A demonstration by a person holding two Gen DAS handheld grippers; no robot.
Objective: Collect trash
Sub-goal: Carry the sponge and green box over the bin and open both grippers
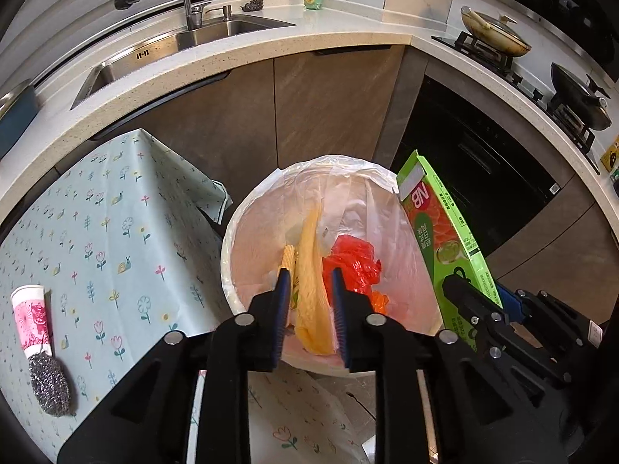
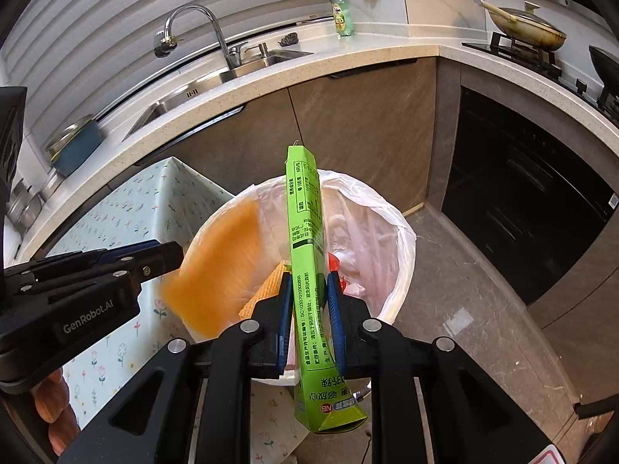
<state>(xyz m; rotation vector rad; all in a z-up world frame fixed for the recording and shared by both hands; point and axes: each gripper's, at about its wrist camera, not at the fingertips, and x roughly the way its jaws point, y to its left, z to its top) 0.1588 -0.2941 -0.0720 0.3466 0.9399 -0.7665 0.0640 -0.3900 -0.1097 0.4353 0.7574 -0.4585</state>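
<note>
Right gripper [image 2: 308, 297] clamped on a long green carton [image 2: 307, 255], mid-frame over the lined bin [image 2: 402, 270]; left gripper [image 1: 310, 294] jaws apart around a blurry yellow mesh sleeve [image 1: 311, 270].

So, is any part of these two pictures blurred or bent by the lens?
Right wrist view: the orange sheet over the bin is smeared by motion blur, the green box stays sharp. Left wrist view: the counter edge bows strongly, a fisheye effect.

Yellow mesh bag [image 1: 313, 290] between left hand-held gripper [image 1: 311, 301] jaws over bin [image 1: 240, 208].
</note>
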